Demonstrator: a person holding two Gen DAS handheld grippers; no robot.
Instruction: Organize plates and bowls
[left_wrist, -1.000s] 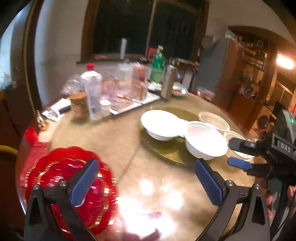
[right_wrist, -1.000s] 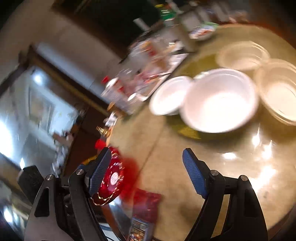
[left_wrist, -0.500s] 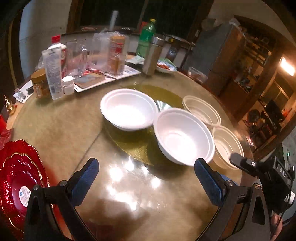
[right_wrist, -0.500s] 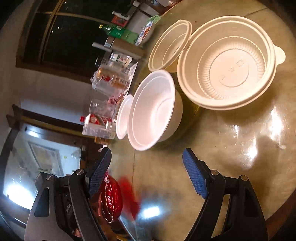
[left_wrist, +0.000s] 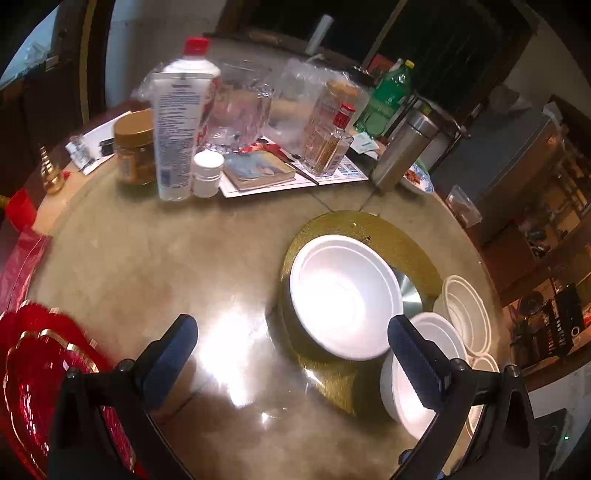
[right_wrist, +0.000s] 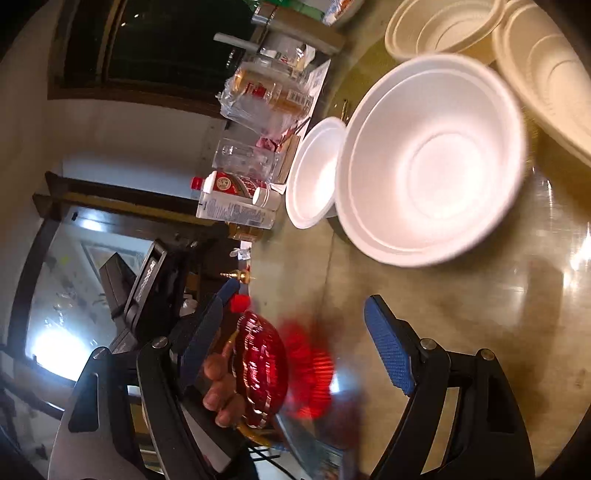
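On the round table (left_wrist: 122, 266), the widest bare stretch lies at the near left of the left wrist view, between the clutter at the far edge and the red plates (left_wrist: 33, 373) that sit at the near left rim. The left gripper (left_wrist: 291, 362) hangs over this open patch with its jaws spread wide and nothing between them; its right finger (left_wrist: 417, 365) overlaps a white bowl (left_wrist: 424, 373) in the picture, but whether it touches I cannot tell. A second white bowl (left_wrist: 343, 295) sits just beyond, on a gold mat (left_wrist: 391, 236) right of centre, and the two bowls lie close together. Two ribbed beige bowls (left_wrist: 467, 314) crowd the right edge of the table, near the rim. Along the far side stand a tall bottle (left_wrist: 177, 129), a jar (left_wrist: 135, 147), a steel flask (left_wrist: 402, 147) and a book (left_wrist: 258, 170), leaving little room there. In the right wrist view, which is rolled sideways, the right gripper (right_wrist: 295, 339) is also spread open and empty, over bare tabletop just short of the nearer white bowl (right_wrist: 432, 158); the other white bowl (right_wrist: 314, 173) shows behind it. The red plates (right_wrist: 262, 369) appear blurred beside a person's fingers (right_wrist: 221, 387) at that gripper's left finger.
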